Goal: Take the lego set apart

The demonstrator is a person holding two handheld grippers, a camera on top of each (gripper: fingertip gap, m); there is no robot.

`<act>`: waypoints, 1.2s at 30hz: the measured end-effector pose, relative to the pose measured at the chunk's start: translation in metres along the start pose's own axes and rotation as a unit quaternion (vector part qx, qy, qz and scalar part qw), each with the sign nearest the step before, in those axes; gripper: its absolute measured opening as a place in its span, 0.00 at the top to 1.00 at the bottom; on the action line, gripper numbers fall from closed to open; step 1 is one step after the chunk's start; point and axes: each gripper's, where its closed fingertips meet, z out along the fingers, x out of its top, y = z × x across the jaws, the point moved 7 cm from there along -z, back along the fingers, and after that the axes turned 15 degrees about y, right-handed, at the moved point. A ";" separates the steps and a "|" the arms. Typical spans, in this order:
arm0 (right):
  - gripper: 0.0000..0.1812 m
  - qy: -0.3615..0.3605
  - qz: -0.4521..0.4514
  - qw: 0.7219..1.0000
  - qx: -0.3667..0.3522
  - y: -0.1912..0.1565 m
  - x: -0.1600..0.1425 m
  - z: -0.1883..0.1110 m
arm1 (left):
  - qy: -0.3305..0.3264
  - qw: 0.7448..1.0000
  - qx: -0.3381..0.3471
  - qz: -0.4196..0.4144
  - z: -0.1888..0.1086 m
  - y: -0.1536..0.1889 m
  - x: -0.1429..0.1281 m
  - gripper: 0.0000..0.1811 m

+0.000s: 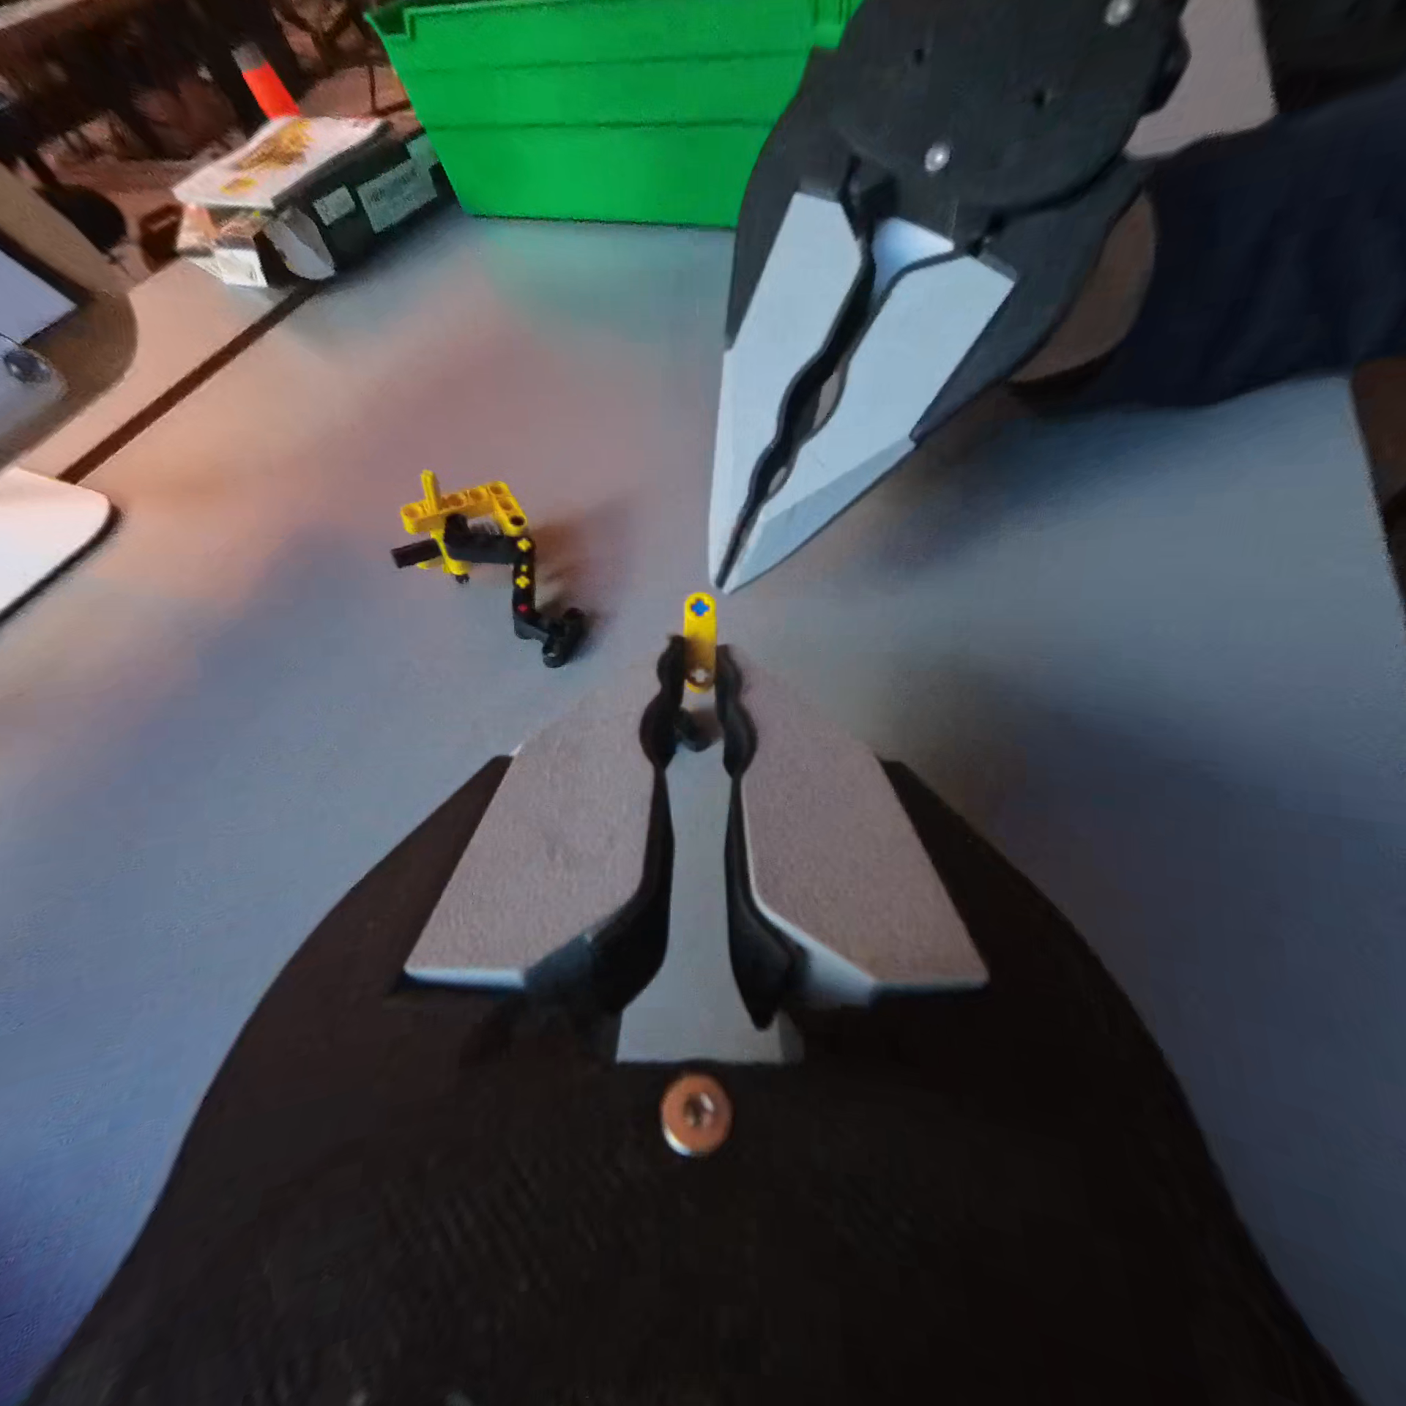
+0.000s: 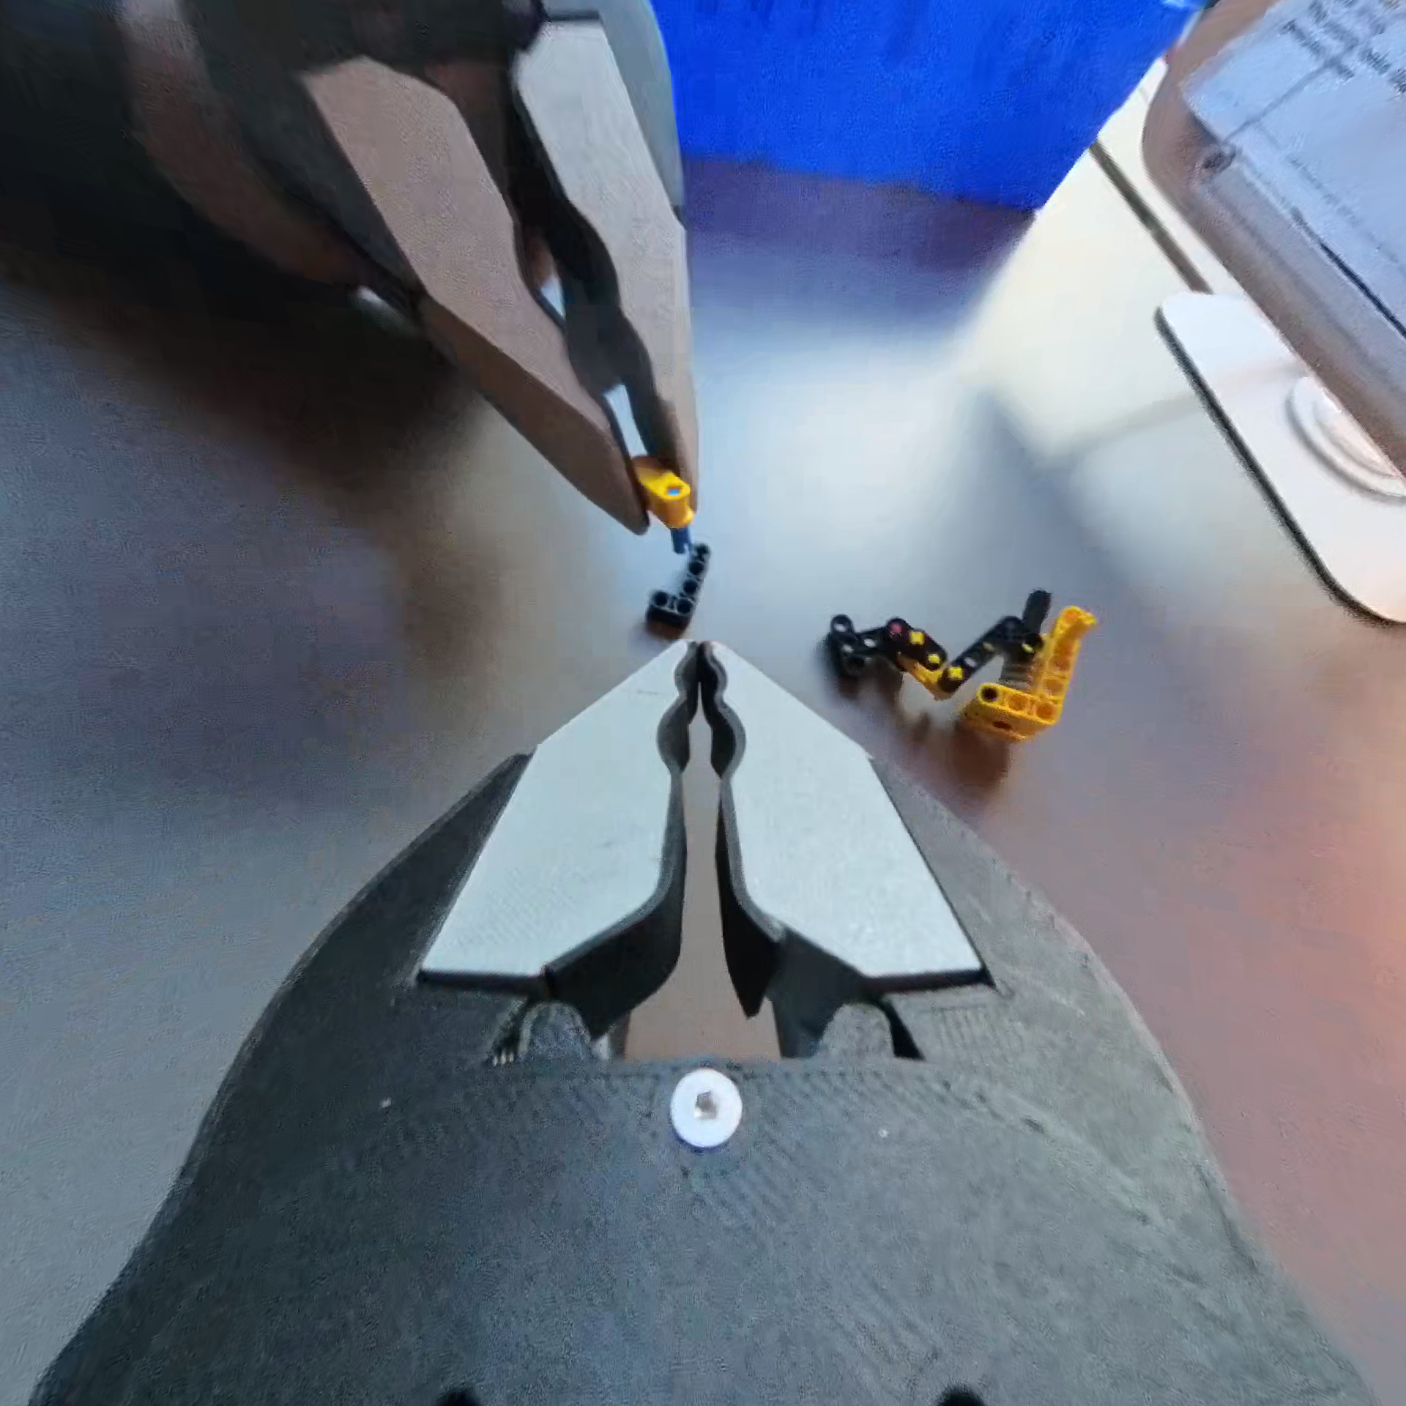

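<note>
My left gripper [image 1: 698, 654] is shut on a small yellow lego piece [image 1: 699, 635] with a blue pin through it, just above the grey table. In the right wrist view the left gripper [image 2: 668, 511] holds that yellow piece [image 2: 663, 493], with the blue pin pointing down at a black L-shaped beam [image 2: 681, 590] on the table. I cannot tell whether they are joined. My right gripper [image 2: 700, 648] is shut and empty just in front of the beam. It also shows in the left wrist view [image 1: 723, 582]. A yellow and black lego assembly [image 1: 487, 555] [image 2: 966, 669] lies apart on the table.
A green bin [image 1: 601, 114] stands at the back of the table, with a box of papers [image 1: 304, 190] to its left. A blue bin [image 2: 875, 91] and a monitor on a white stand [image 2: 1293, 441] are in the right wrist view. The stand's base [image 1: 38, 525] also shows at the left edge.
</note>
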 end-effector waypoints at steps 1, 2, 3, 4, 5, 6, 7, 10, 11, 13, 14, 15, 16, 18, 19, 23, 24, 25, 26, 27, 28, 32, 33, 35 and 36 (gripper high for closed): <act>1.00 0.034 0.016 0.999 0.018 -0.003 0.005 -0.001 | 0.032 0.999 -0.018 -0.010 0.000 -0.001 0.005 0.97; 1.00 0.058 0.026 0.998 0.023 -0.005 0.009 -0.003 | 0.048 0.998 -0.029 -0.025 -0.001 -0.002 0.007 0.98; 1.00 0.070 0.030 0.997 0.024 -0.005 0.012 -0.004 | 0.051 0.998 -0.032 -0.037 -0.001 -0.004 0.007 0.97; 1.00 0.084 0.033 0.996 0.025 -0.006 0.016 -0.004 | 0.061 0.996 -0.043 -0.047 -0.002 -0.003 0.009 0.97; 1.00 0.100 0.036 0.994 0.027 -0.006 0.020 -0.005 | 0.080 0.994 -0.054 -0.058 -0.003 -0.001 0.012 0.97; 1.00 0.102 0.038 0.993 0.035 -0.007 0.022 -0.005 | 0.090 0.992 -0.058 -0.061 -0.003 0.000 0.014 0.97; 1.00 0.097 0.041 0.994 0.039 -0.007 0.022 -0.005 | 0.092 0.992 -0.063 -0.057 -0.003 0.002 0.014 0.97; 1.00 0.080 0.047 0.995 0.028 -0.006 0.019 -0.003 | 0.105 0.991 -0.071 -0.051 -0.002 0.007 0.017 0.97; 1.00 0.078 0.040 0.996 0.022 -0.006 0.019 -0.004 | 0.103 0.991 -0.073 -0.050 -0.001 0.008 0.017 0.97; 0.92 0.061 0.008 0.998 -0.008 -0.004 0.017 -0.005 | 0.109 0.990 -0.076 -0.053 -0.001 0.009 0.018 0.97; 0.98 0.055 -0.008 0.998 -0.009 -0.005 0.016 -0.006 | 0.114 0.988 -0.080 -0.060 -0.001 0.008 0.018 0.97; 0.96 0.058 -0.010 0.998 -0.008 -0.007 0.016 -0.006 | 0.117 0.988 -0.081 -0.067 -0.002 0.007 0.018 0.97; 0.92 0.056 -0.002 0.998 -0.009 -0.008 0.015 -0.006 | 0.119 0.987 -0.082 -0.072 -0.002 0.006 0.019 0.97; 0.97 0.058 0.010 0.998 0.010 -0.012 0.018 -0.006 | 0.120 0.987 -0.080 -0.074 -0.002 0.007 0.019 0.97; 0.92 0.065 0.005 0.998 0.005 -0.013 0.021 -0.006 | 0.118 0.987 -0.079 -0.071 -0.002 0.007 0.019 0.97; 0.97 0.067 -0.007 0.998 0.005 -0.017 0.027 -0.003 | 0.110 0.990 -0.072 -0.057 -0.001 0.009 0.018 0.97; 0.98 0.065 -0.006 0.998 0.002 -0.016 0.026 -0.002 | 0.113 0.990 -0.071 -0.057 0.000 0.010 0.019 0.97; 0.99 0.066 0.000 0.998 0.000 -0.016 0.026 -0.001 | 0.111 0.989 -0.074 -0.058 0.000 0.011 0.019 0.97; 0.99 0.066 0.002 0.998 -0.008 -0.014 0.027 -0.002 | 0.112 0.990 -0.069 -0.059 0.001 0.011 0.019 0.97; 0.98 0.068 0.003 0.998 -0.011 -0.013 0.027 -0.003 | 0.116 0.989 -0.065 -0.059 0.001 0.011 0.019 0.97; 0.98 0.070 0.005 0.998 -0.007 -0.013 0.027 -0.004 | 0.117 0.989 -0.067 -0.059 0.001 0.011 0.019 0.97; 0.99 0.089 0.027 0.996 0.009 -0.013 0.027 -0.007 | 0.117 0.989 -0.067 -0.068 0.003 0.013 0.019 0.97; 0.99 0.096 0.035 0.995 0.017 -0.013 0.027 -0.007 | 0.119 0.988 -0.070 -0.074 0.002 0.014 0.020 0.97; 0.99 0.111 0.050 0.992 0.036 -0.012 0.026 -0.009 | 0.123 0.984 -0.081 -0.098 0.002 0.014 0.020 0.97; 0.99 0.116 0.063 0.990 0.046 -0.011 0.025 -0.009 | 0.124 0.981 -0.087 -0.118 0.003 0.013 0.020 0.97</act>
